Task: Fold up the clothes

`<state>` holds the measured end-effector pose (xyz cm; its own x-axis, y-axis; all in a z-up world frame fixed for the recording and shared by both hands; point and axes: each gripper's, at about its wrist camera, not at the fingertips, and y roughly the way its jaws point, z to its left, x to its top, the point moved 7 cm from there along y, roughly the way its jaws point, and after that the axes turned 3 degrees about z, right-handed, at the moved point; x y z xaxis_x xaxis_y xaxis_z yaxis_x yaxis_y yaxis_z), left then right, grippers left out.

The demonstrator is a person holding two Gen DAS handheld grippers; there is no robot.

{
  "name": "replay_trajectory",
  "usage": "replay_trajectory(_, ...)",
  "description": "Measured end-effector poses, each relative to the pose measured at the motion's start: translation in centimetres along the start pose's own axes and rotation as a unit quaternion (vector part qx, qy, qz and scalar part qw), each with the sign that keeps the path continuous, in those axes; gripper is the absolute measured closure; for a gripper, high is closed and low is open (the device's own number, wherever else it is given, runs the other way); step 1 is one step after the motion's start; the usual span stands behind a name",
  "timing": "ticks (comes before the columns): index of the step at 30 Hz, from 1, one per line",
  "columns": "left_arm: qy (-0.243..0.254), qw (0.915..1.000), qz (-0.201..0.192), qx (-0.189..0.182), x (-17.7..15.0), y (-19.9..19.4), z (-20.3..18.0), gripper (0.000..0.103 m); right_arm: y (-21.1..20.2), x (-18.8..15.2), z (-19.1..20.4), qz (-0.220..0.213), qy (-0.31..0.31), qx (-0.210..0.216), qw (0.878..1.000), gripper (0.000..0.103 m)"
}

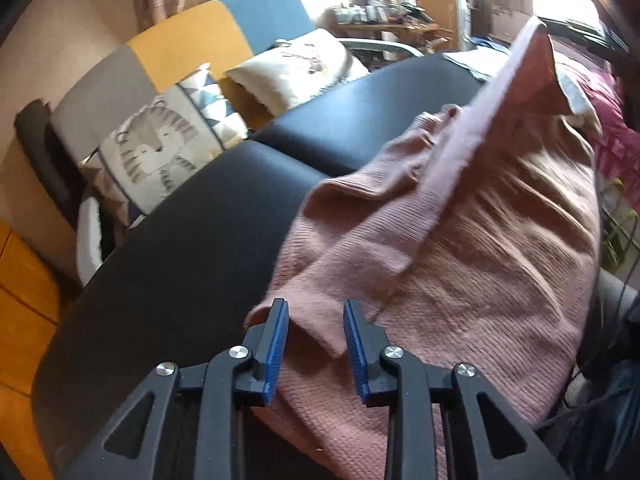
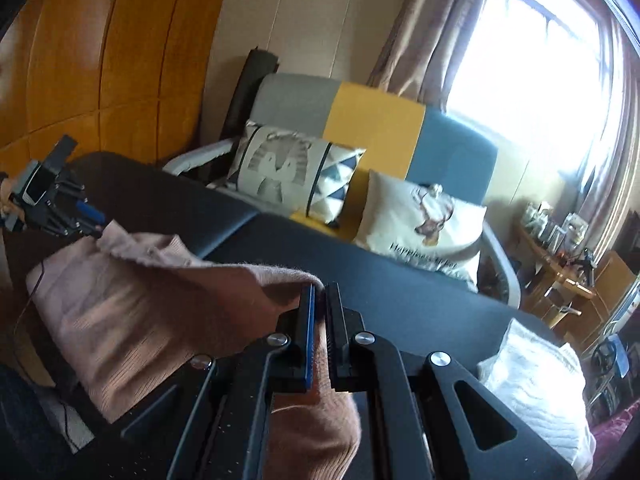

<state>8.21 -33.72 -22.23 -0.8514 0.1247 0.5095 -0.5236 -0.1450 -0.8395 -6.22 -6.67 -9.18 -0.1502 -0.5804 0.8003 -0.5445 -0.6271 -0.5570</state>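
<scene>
Right tongs (image 2: 319, 292) pinch pink sweater (image 1: 460, 248) tight, left tongs (image 1: 316, 320) open w/ cloth between, fold only half done.

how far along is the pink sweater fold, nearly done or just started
Mid-fold, closer to the start. Done: the pink sweater lies on the dark table, and a white knit sits bundled at the table's right end. In hand: the right tool is shut on a sweater edge and holds it off the table; the left tool is open, with fabric between its pads. Left: the sweater is rumpled, with no neat fold yet.
</scene>
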Motion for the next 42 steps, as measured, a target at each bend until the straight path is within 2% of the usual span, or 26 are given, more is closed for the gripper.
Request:
replay_trajectory(2, -0.029, 0.9995, -0.007, 0.006, 0.1, 0.1, 1.1, 0.074, 1.3, 0.3, -1.1, 0.004, 0.020, -0.005, 1.000, 0.098)
replay_trajectory(5, -0.063, 0.9979, -0.013, 0.008, 0.1, 0.6, 2.1, 0.073, 5.5, -0.7, -3.4, 0.042, 0.055, -0.014, 0.997, 0.098)
replay_trajectory(7, -0.061, 0.9980, -0.006, 0.018, -0.1, 1.1, 2.1, 0.073, 7.8, -1.7, -3.6, 0.069, 0.045, -0.004, 0.997, 0.095)
replay_trajectory(8, -0.056, 0.9983, -0.003, 0.019, -0.3, 1.2, 2.0, 0.073, 8.3, -2.1, -3.3, 0.078, 0.045, 0.010, 0.996, 0.082)
replay_trajectory(9, -0.050, 0.9985, 0.000, 0.020, -0.4, 1.3, 1.8, 0.073, 8.5, -2.4, -2.9, 0.083, 0.045, 0.028, 0.995, 0.074)
replay_trajectory(11, -0.039, 0.9992, 0.002, 0.010, -0.9, 1.1, 1.3, 0.073, 7.4, -2.7, -1.5, 0.072, 0.017, 0.040, 0.996, 0.032)
replay_trajectory(13, -0.028, 0.9996, 0.004, -0.002, -1.0, 0.8, 0.6, 0.072, 6.3, -3.0, -0.2, 0.061, -0.011, 0.051, 0.997, 0.009)
replay_trajectory(14, -0.020, 0.9998, 0.006, -0.005, -1.1, 0.9, 0.4, 0.071, 5.8, -3.1, 0.6, 0.057, -0.026, 0.058, 0.996, 0.008)
replay_trajectory(15, -0.013, 0.9999, 0.009, -0.005, -1.0, 1.1, 0.2, 0.070, 5.6, -3.3, 1.5, 0.062, -0.046, 0.072, 0.994, 0.008)
replay_trajectory(18, 0.017, 0.9996, 0.021, 0.005, -0.8, 1.9, -0.5, 0.062, 5.8, -4.1, 5.4, 0.097, -0.121, 0.136, 0.978, 0.008)
replay_trajectory(20, 0.038, 0.9988, 0.027, 0.013, -0.6, 2.4, -1.0, 0.058, 6.5, -5.4, 7.9, 0.122, -0.185, 0.153, 0.963, 0.008)
replay_trajectory(22, 0.065, 0.9972, 0.034, 0.012, -0.6, 2.9, -1.7, 0.055, 7.8, -6.7, 9.5, 0.134, -0.246, 0.149, 0.948, 0.008)
replay_trajectory(23, 0.080, 0.9958, 0.040, 0.017, -0.7, 3.3, -2.0, 0.054, 8.6, -7.1, 9.8, 0.140, -0.259, 0.145, 0.945, 0.008)
replay_trajectory(26, 0.098, 0.9933, 0.057, 0.023, -0.6, 4.5, -2.4, 0.053, 11.1, -7.8, 9.6, 0.176, -0.239, 0.171, 0.939, 0.010)
replay_trajectory(27, 0.091, 0.9937, 0.061, 0.024, -0.4, 4.8, -2.3, 0.053, 11.7, -7.8, 9.2, 0.189, -0.214, 0.180, 0.941, 0.017)
replay_trajectory(29, 0.067, 0.9954, 0.066, 0.019, -0.2, 5.2, -1.9, 0.053, 12.9, -7.7, 8.4, 0.214, -0.165, 0.197, 0.942, 0.065)
replay_trajectory(30, 0.051, 0.9962, 0.069, 0.014, -0.2, 5.4, -1.7, 0.053, 13.3, -7.6, 8.0, 0.221, -0.141, 0.203, 0.943, 0.074)
replay_trajectory(31, 0.028, 0.9974, 0.066, 0.006, -0.2, 5.5, -1.4, 0.058, 12.9, -7.1, 7.5, 0.209, -0.129, 0.196, 0.949, 0.090)
replay_trajectory(32, 0.005, 0.9980, 0.063, -0.002, -0.2, 5.5, -1.0, 0.069, 12.5, -6.7, 7.2, 0.199, -0.121, 0.191, 0.954, 0.091)
replay_trajectory(33, -0.012, 0.9983, 0.057, -0.003, -0.3, 5.4, -0.8, 0.075, 11.8, -6.2, 6.9, 0.185, -0.111, 0.184, 0.959, 0.091)
replay_trajectory(34, -0.025, 0.9983, 0.052, 0.001, -0.4, 5.3, -0.5, 0.089, 11.1, -5.7, 6.5, 0.172, -0.101, 0.179, 0.964, 0.091)
replay_trajectory(35, -0.037, 0.9984, 0.044, 0.002, -0.5, 4.9, -0.3, 0.095, 10.5, -5.2, 6.2, 0.160, -0.089, 0.177, 0.967, 0.091)
replay_trajectory(39, -0.085, 0.9963, -0.005, -0.005, -0.2, 2.5, 0.5, 0.097, 7.2, -2.7, 5.1, 0.101, -0.048, 0.169, 0.979, 0.091)
replay_trajectory(42, -0.114, 0.9925, -0.043, -0.002, 0.9, 0.6, 1.9, 0.098, 6.1, -0.5, 4.4, 0.069, -0.012, 0.175, 0.982, 0.091)
